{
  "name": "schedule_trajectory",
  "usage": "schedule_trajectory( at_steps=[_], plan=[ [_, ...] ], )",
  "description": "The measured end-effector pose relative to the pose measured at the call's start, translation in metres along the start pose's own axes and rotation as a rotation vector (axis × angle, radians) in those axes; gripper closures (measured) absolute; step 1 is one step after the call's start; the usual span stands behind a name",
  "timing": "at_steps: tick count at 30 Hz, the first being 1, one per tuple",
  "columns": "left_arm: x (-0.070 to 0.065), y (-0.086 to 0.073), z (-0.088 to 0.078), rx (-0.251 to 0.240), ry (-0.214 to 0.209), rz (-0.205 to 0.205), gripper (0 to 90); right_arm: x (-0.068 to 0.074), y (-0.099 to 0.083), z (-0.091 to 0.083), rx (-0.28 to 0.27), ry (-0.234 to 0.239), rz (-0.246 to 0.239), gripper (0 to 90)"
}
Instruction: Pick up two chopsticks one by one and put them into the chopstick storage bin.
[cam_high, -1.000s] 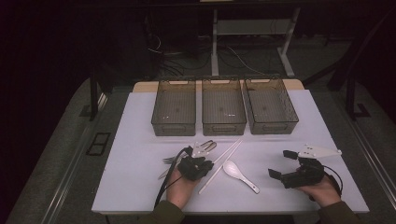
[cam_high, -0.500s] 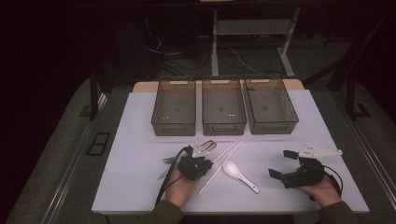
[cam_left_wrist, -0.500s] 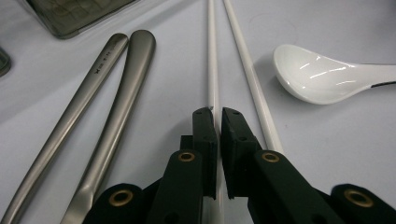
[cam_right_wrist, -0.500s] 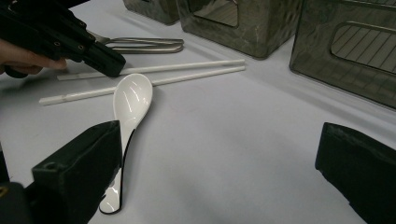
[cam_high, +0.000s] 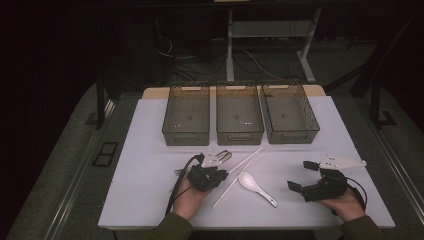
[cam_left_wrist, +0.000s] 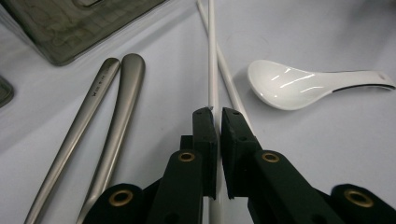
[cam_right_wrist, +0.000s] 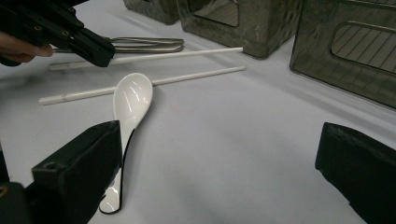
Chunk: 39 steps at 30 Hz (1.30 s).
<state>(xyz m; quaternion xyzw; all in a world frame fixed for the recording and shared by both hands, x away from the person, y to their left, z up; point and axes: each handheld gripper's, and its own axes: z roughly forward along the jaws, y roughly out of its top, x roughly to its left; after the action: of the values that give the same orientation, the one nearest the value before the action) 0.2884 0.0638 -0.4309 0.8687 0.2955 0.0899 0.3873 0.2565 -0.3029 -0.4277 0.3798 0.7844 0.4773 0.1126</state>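
While clamped by left hand-held gripper (cam_left_wrist: 218, 116), chopstick (cam_left_wrist: 212, 56) points toward bins (cam_left_wrist: 70, 28)

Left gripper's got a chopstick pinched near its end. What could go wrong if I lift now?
The left gripper pinches one white chopstick near its end, so the long free part may droop or swing. It lies crossed with the second chopstick, near the white spoon and metal handles, and could drag or knock them.

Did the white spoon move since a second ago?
No. The white spoon lies in the same spot below the middle bin, beside the chopsticks.
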Motion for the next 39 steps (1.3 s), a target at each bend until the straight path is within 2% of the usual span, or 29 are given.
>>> schedule_trajectory(
  at_steps=[10,18,22,39],
  plan=[
    [0.004,0.003,-0.018,-0.016,-0.055,0.05,84.4,0.001,0.0,0.001,0.001,0.002,-0.006,0.8],
    [0.012,0.0,-0.038,-0.041,-0.087,0.049,84.4,0.0,-0.002,0.006,-0.001,0.008,-0.001,0.8],
    [0.017,0.001,-0.047,-0.046,-0.1,0.055,84.4,0.002,-0.002,0.011,0.021,0.007,-0.009,0.8],
    [0.023,0.008,-0.064,-0.051,-0.087,0.05,84.4,0.006,-0.003,0.015,0.027,0.02,-0.009,0.8]
  ],
)
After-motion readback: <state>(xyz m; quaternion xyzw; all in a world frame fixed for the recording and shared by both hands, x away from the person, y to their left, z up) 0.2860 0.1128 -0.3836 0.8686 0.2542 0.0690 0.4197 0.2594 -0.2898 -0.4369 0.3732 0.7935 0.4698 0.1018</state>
